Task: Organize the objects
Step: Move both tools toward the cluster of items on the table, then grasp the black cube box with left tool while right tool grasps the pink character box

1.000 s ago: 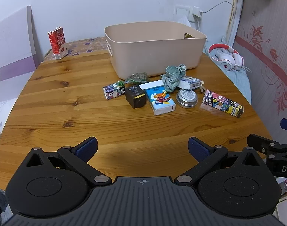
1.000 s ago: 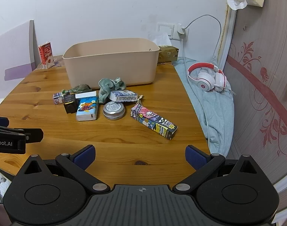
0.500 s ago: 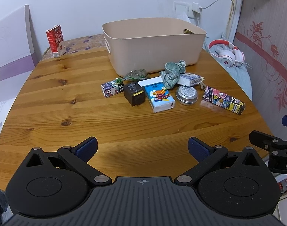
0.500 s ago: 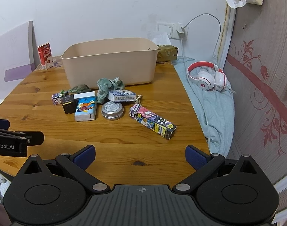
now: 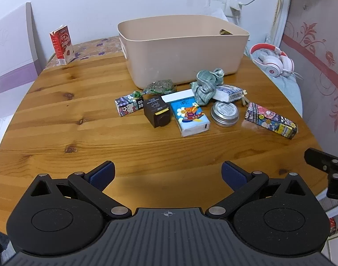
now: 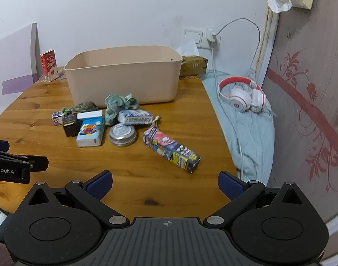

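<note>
A beige bin (image 5: 182, 51) (image 6: 124, 77) stands at the back of the round wooden table (image 5: 80, 137). In front of it lie a blue tissue pack (image 5: 190, 116) (image 6: 90, 130), a black box (image 5: 156, 113), a round tin (image 5: 224, 113) (image 6: 122, 134), a long cartoon-print box (image 5: 271, 119) (image 6: 171, 151), a small cartoon box (image 5: 128, 105), a green cloth (image 5: 207, 84) (image 6: 119, 104) and a white-blue packet (image 5: 228, 93). My left gripper (image 5: 168, 173) and right gripper (image 6: 164, 181) are open and empty over the table's near edge.
A red milk carton (image 5: 61, 44) stands at the back left. Red-white headphones (image 6: 242, 95) lie on a blue blanket right of the table. A white board (image 5: 11, 59) leans at the left. A charger cable hangs from the wall socket (image 6: 211, 37).
Both grippers have drawn back slightly and tilted, so the objects sit a little farther up in view. Both stay open. Nothing on the table has moved.
</note>
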A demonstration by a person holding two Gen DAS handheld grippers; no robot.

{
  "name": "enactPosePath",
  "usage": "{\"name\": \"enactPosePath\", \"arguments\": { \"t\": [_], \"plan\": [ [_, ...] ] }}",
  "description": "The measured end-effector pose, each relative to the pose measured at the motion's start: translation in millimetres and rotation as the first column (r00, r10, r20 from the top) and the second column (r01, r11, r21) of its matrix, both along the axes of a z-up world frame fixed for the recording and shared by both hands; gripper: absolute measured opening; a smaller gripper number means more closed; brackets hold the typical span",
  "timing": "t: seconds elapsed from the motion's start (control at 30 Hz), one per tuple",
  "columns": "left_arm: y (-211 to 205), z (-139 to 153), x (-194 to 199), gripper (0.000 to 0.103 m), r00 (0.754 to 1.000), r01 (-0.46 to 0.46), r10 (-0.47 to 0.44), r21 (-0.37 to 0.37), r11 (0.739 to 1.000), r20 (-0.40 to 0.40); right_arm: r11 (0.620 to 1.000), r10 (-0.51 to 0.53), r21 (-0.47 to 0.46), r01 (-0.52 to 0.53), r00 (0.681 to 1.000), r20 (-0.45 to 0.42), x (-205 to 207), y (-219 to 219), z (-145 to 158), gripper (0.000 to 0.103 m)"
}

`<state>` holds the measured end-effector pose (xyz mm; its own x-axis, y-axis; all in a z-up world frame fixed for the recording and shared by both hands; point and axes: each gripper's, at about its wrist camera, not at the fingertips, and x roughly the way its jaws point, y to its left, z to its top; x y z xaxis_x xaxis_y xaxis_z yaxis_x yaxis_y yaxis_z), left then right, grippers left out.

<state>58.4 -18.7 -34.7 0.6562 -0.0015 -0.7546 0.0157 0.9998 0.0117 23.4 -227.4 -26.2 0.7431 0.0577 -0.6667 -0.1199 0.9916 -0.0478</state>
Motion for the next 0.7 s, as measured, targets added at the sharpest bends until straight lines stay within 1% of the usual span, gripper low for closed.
{"name": "enactPosePath", "arguments": {
  "t": [0.23,0.37,0.53,0.7],
  "plan": [
    [-1.7,-5.0,29.5,0.103,1.0,-0.011,0.011,0.011,1.0,0.008,0.999,0.017,-0.044,-0.016,1.0,0.01,28.2,-8.4,-5.3,0.103],
    [-0.4,-9.6,50.5,0.103,1.0,-0.019,0.019,0.002,1.0,0.009,0.998,0.04,-0.043,-0.04,0.999,0.005,46.4,-13.1,-9.4,0.103],
    [-0.4,-18.4,74.5,0.103,0.999,-0.034,0.034,0.005,0.999,0.01,0.995,0.081,-0.059,-0.082,0.997,-0.018,69.6,-16.1,-19.9,0.103],
    [1.2,-29.6,94.6,0.103,0.999,-0.04,0.04,-0.01,0.999,0.012,0.99,0.123,-0.06,-0.126,0.991,-0.051,92.7,-18.9,-34.4,0.103]
  ]
}}
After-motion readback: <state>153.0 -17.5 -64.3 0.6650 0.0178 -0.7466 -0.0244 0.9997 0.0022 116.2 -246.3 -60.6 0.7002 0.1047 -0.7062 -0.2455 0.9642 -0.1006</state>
